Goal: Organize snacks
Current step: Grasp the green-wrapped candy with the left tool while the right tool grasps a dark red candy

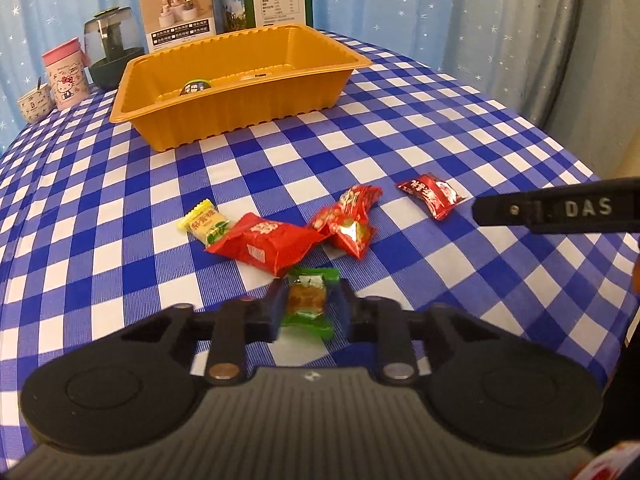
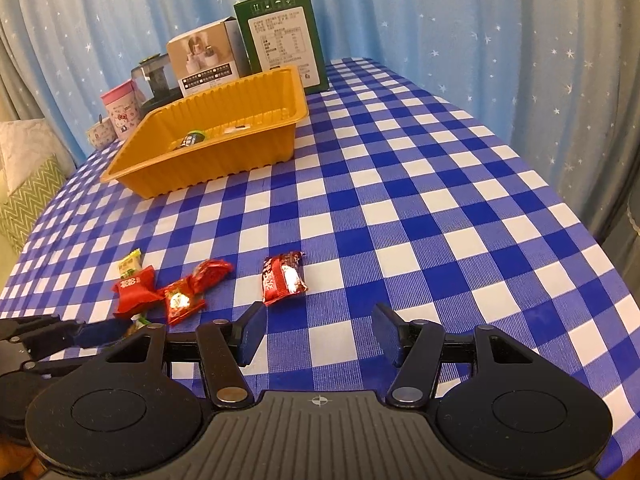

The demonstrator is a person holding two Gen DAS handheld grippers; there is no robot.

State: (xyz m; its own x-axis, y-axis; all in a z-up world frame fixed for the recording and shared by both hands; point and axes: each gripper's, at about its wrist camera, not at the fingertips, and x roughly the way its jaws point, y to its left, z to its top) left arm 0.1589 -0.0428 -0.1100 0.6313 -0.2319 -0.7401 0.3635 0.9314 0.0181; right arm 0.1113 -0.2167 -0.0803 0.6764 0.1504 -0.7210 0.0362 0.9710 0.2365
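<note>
Clamped between the pads of the left gripper (image 1: pixel 310 306): a small green-wrapped candy with a brown centre (image 1: pixel 307 301), near the front edge of the blue-and-white checked tablecloth (image 2: pixel 400 200). Just beyond it, touching or overlapping one another, a red foil snack packet (image 1: pixel 264 246), a yellow-green wrapped sweet (image 1: pixel 206 226) and two crumpled red wrappers (image 1: pixel 348 220). Slightly apart, toward the right, a dark red wrapped candy (image 2: pixel 282 280), just ahead of the right gripper (image 2: pixel 316 334), jaws half wide and empty. Open cloth between this group and the orange ribbed plastic tray (image 1: pixel 240 80) toward the far edge, holding one small dark packet (image 1: pixel 195 88). Much free cloth along the right edge. Behind the tray, crowding the far left corner: a green carton (image 2: pixel 280 40), a white product box (image 2: pixel 204 60), a dark-lidded jar (image 1: pixel 110 48), a pink cartoon cup (image 1: pixel 66 74) and a small patterned bowl (image 1: pixel 35 102).
</note>
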